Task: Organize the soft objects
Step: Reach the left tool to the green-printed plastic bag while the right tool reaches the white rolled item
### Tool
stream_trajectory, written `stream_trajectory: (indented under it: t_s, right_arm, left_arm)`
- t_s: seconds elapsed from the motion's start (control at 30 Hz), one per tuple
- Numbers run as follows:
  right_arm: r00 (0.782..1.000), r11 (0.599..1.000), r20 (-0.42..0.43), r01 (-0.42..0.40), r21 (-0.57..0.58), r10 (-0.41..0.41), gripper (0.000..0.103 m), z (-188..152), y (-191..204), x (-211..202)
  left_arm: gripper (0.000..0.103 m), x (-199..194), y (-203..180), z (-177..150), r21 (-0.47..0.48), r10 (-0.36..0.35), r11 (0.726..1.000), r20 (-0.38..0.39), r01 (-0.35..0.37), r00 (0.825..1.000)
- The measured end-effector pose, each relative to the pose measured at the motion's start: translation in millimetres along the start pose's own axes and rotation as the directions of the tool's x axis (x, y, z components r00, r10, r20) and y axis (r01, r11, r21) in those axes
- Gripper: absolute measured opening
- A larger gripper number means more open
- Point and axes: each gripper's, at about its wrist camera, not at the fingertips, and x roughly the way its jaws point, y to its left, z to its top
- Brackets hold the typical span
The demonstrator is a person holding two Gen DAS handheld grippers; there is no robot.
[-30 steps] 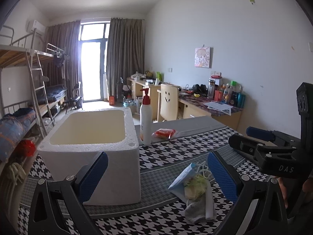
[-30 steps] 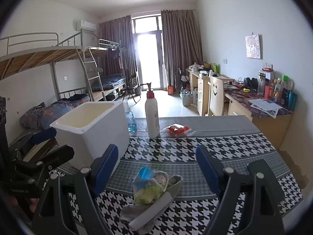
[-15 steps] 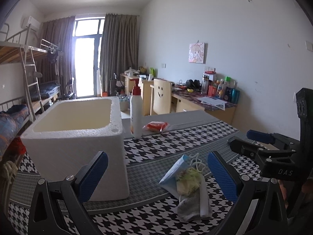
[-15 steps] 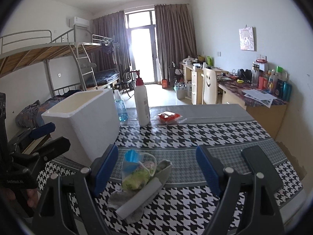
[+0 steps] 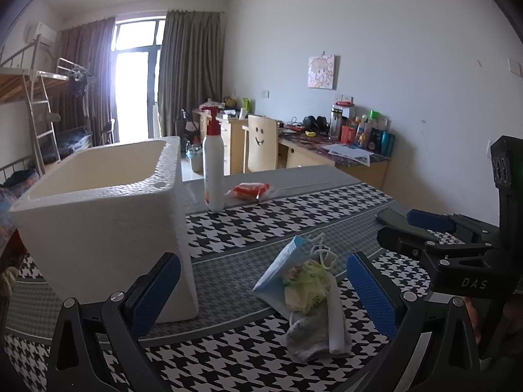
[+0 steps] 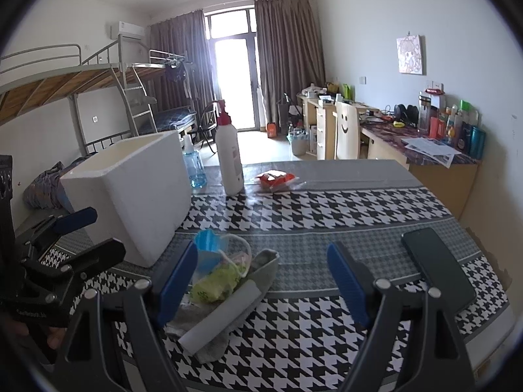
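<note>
A small pile of soft things (image 5: 305,297) lies on the houndstooth tablecloth: a blue face mask (image 5: 281,274), a yellow-green patterned cloth (image 5: 307,285) and a grey-white sock (image 5: 318,333). It also shows in the right wrist view (image 6: 219,284). A white foam box (image 5: 104,222) stands open just left of it, also seen in the right wrist view (image 6: 130,192). My left gripper (image 5: 261,290) is open and empty, low before the pile. My right gripper (image 6: 261,281) is open and empty, with the pile near its left finger.
A white pump bottle with a red top (image 5: 213,166) and a red snack packet (image 5: 251,190) stand farther back on the table. A blue sanitiser bottle (image 6: 193,166) is behind the box. A black phone (image 6: 438,268) lies at the right, near the table's edge.
Both grippers have dropped lower and closer to the table. The pile now sits nearer to each. The phone has come into view at the right. Both stay open.
</note>
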Motion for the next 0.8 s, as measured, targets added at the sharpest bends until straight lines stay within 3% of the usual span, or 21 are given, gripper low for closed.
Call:
stream_trajectory:
  t_s: [0.3, 0.6, 0.8]
  right_arm:
    - [0.999, 1.0, -0.041, 0.019, -0.011, -0.019, 0.085, -16, 0, 3]
    - [0.998, 1.0, -0.061, 0.017, 0.006, -0.016, 0.085, -23, -4, 3]
    - [0.997, 1.0, -0.08, 0.011, 0.015, -0.01, 0.085, -29, -9, 6]
  left_arm:
    - [0.102, 18, -3, -5, 0.023, -0.013, 1.0, -0.054, 0.014, 0.998]
    - [0.1, 32, -9, -11, 0.031, -0.081, 0.996, -0.106, 0.085, 0.991]
    - [0.091, 47, -13, -14, 0.021, -0.129, 0.991, -0.169, 0.134, 0.977]
